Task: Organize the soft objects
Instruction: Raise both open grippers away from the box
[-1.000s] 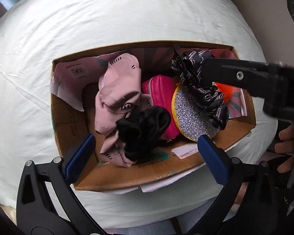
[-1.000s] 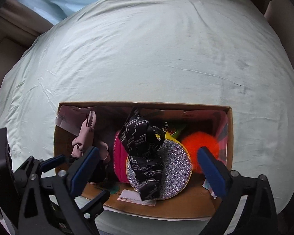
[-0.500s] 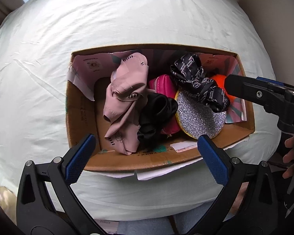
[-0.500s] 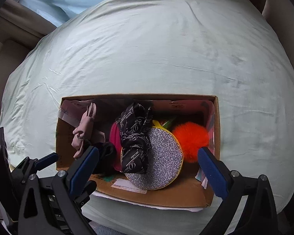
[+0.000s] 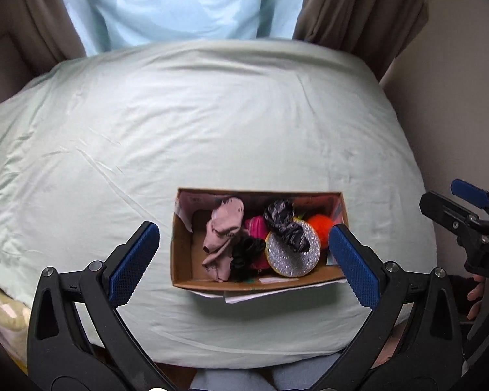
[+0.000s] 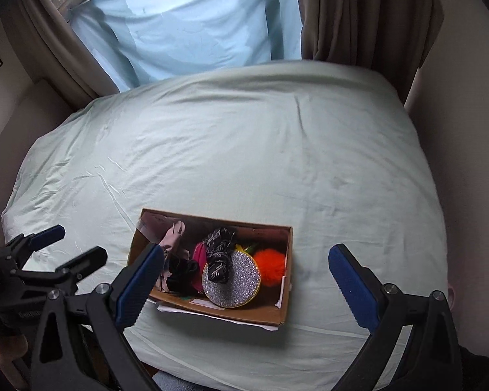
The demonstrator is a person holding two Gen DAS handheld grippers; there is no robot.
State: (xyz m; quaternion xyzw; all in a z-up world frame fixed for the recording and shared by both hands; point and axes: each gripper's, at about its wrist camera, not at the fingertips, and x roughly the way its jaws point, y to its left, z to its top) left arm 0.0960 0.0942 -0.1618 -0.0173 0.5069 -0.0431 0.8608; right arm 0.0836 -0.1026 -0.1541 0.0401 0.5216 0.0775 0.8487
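left wrist view: both grippers (image 5: 244, 251) (image 6: 246, 267) pulled back, jaws wide, empty; brown cardboard box (image 5: 182, 254) at bed's (image 5: 212, 123) near edge holds the soft items; sorting likely finished.

Cardboard box (image 5: 181, 254) on bed, packed: pink cloth (image 5: 221, 231), orange pompom (image 5: 319, 223).

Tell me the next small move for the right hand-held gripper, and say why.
Probably lower the right hand-held gripper toward the patterned black scarf in the cardboard box. Both grippers are open, empty and back from the box; the scarf lies on top of the glittery round pouch, so it looks easiest to lift first.
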